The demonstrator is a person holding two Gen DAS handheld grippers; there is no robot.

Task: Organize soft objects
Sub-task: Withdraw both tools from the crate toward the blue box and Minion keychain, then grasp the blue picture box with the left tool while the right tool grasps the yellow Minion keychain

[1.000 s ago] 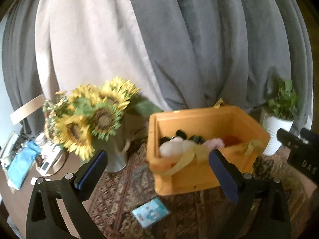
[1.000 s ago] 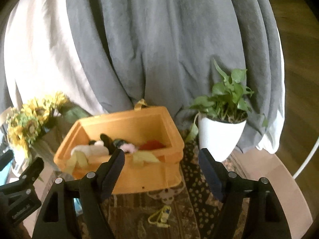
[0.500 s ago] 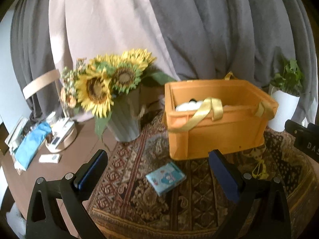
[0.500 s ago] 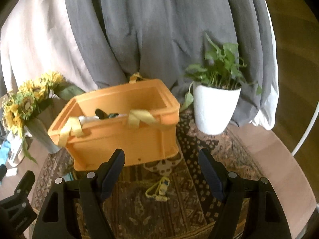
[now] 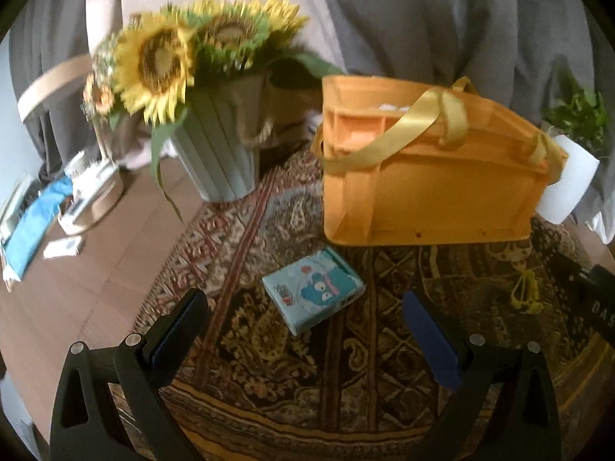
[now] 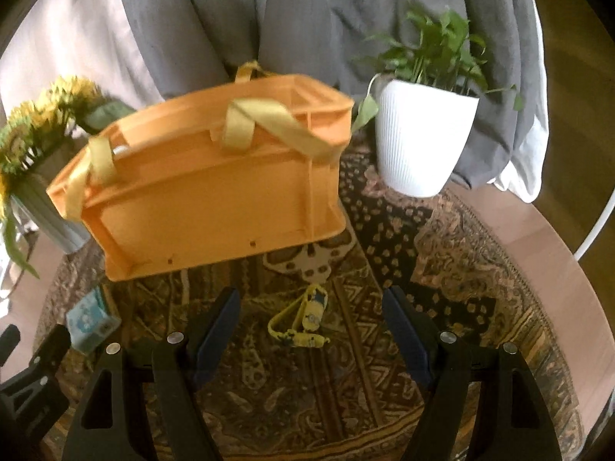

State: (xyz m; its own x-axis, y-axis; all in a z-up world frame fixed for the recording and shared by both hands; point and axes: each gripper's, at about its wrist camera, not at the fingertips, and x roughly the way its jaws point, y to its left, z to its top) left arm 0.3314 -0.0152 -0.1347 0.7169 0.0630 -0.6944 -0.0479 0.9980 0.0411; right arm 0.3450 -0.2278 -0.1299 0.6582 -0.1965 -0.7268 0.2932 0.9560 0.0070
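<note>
Sunflowers [image 5: 161, 57] in a grey vase [image 5: 219, 153] upper left; white potted plant [image 6: 423, 134] upper right; grey curtain [image 6: 288, 11] across the top.

Ahead of the jaws, a crate [image 5: 430, 188] sits on the rug [image 5: 269, 365], between a vase [image 5: 219, 157] to its left and a plant pot [image 6: 423, 138] to its right.

Right gripper [image 6: 310, 307] jaws spread wide, empty, above a yellow strap toy [image 6: 303, 320] on the patterned rug [image 6: 461, 292]; orange crate [image 6: 207, 196] behind, white plant pot [image 6: 421, 138] beside it.
</note>
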